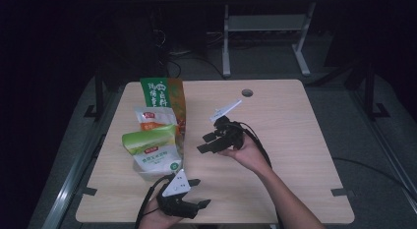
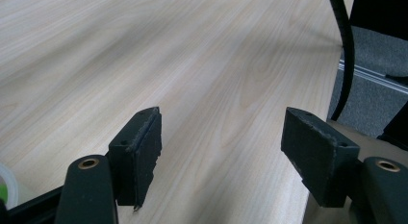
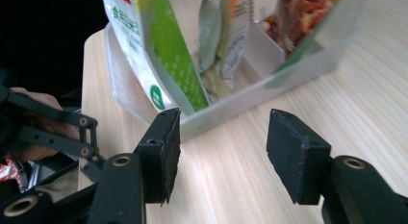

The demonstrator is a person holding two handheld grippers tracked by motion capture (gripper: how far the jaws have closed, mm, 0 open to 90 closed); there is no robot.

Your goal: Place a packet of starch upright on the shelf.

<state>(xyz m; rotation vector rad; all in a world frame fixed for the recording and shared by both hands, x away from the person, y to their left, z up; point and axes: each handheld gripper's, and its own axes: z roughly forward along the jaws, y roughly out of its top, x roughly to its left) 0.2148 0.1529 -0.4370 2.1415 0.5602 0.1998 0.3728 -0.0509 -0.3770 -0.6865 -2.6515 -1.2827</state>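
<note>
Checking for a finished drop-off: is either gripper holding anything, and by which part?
Nothing is held. The left gripper and right gripper both stand open over bare table.

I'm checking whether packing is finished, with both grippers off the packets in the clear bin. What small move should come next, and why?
Probably draw the right gripper back a little further. Its jaws stand open with nothing between them, and the three packets, front one green, already stand upright in the clear bin. The left gripper is also open over bare table.
</note>
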